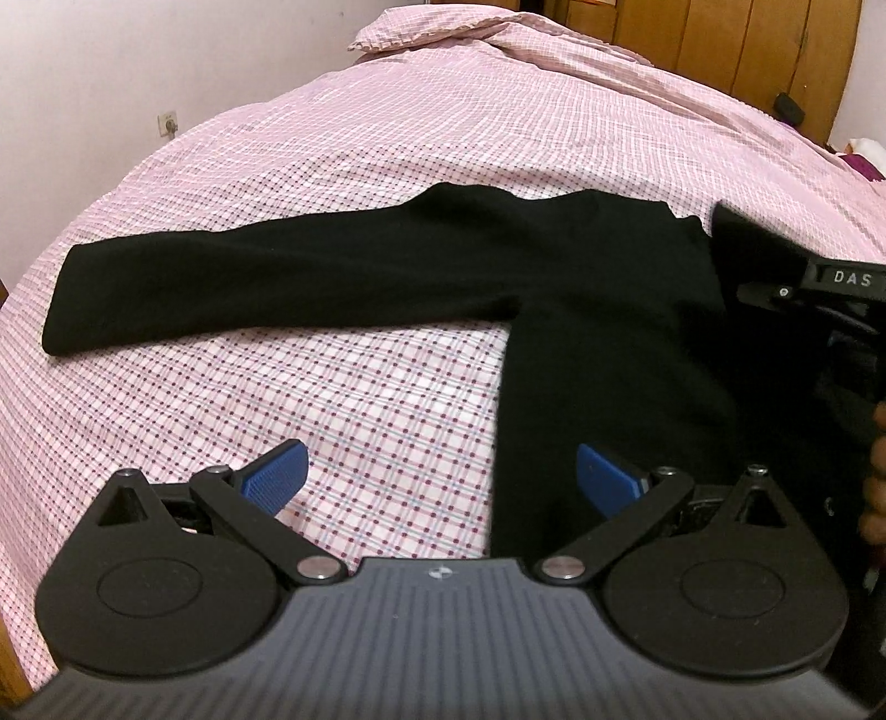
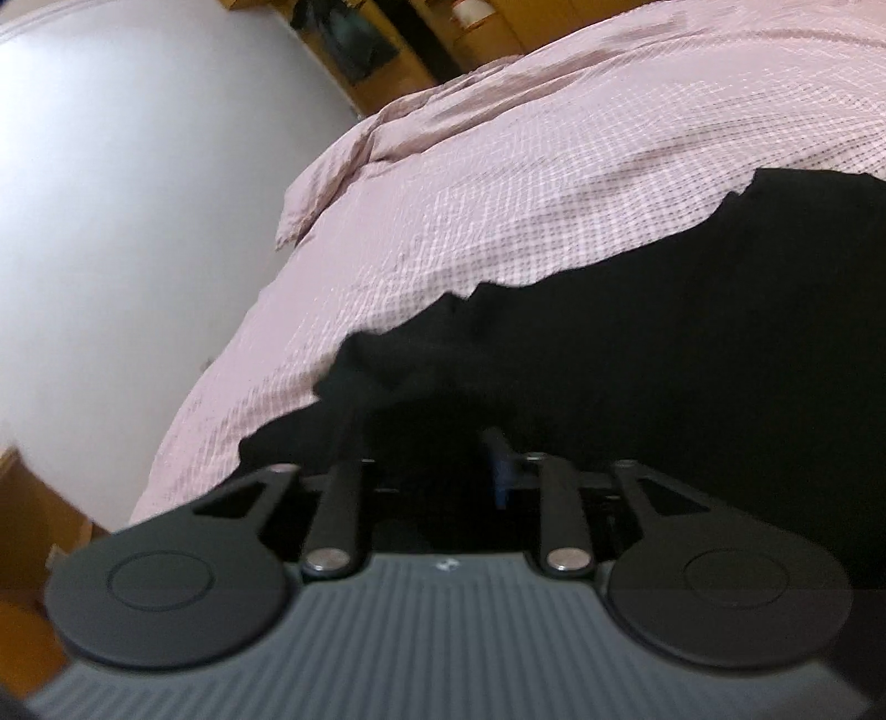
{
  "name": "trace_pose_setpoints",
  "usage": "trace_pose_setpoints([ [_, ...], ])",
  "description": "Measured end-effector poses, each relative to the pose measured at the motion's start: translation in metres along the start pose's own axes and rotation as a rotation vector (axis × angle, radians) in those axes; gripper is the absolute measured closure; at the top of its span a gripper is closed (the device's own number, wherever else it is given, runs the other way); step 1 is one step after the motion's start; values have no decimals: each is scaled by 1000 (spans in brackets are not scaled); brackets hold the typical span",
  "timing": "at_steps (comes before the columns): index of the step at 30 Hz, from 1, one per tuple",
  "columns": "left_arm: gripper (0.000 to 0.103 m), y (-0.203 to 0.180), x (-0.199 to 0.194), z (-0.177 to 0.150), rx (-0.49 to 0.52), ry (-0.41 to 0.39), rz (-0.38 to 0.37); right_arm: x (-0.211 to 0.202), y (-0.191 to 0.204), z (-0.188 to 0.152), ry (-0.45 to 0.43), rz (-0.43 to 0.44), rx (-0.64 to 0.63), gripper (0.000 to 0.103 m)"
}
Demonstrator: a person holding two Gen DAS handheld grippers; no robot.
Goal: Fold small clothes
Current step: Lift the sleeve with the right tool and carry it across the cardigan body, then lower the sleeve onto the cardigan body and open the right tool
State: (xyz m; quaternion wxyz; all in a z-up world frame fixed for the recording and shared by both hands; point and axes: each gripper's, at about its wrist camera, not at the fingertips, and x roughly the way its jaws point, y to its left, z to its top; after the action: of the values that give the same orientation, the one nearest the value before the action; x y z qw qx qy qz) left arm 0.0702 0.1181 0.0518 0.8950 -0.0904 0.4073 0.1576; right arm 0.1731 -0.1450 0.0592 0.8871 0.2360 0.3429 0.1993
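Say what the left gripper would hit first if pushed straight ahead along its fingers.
Probably the pink checked bedsheet just ahead of the open left gripper, close beside the black garment's edge. Beyond that lies its outstretched sleeve. Depth is uncertain through the fisheye.

- A bed [image 1: 387, 138] covered with a pink checked cotton sheet, dotted dark red.
- A black long-sleeved knit garment [image 1: 581, 288] lies flat on it, one sleeve stretched sideways.
- A matching checked pillow [image 1: 421, 30] at the far end.

My bed and the bedroom around it

My bed [image 1: 387, 138] wears a pink checked cover, its pillow [image 1: 421, 30] at twelve o'clock. A pale wall [image 1: 138, 66] with a socket [image 1: 168, 123] stands at ten o'clock; a wooden wardrobe [image 1: 720, 39] fills one o'clock.
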Motion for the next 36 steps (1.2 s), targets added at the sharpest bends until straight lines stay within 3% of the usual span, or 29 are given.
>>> trace_pose_setpoints([
  [3, 0, -2, -1, 0, 2, -2, -5, -11, 3, -4, -2, 31, -14, 45],
  [12, 0, -18, -5, 11, 23, -27, -60, -43, -7, -2, -26, 60, -21, 44],
  [20, 0, -47, 9, 41, 56, -68, -146, -83, -55, 0, -97, -108, -43, 44],
  [28, 0, -91, 51, 64, 160, -81, -159, -107, -132, 24, -169, -287, 38, 44],
  [32, 3, -103, 68, 67, 185, -92, -168, -100, -165, 47, -195, -329, 77, 44],
  [36, 9, -107, 76, 68, 189, -103, -171, -89, -202, 69, -223, -294, 194, 44],
])
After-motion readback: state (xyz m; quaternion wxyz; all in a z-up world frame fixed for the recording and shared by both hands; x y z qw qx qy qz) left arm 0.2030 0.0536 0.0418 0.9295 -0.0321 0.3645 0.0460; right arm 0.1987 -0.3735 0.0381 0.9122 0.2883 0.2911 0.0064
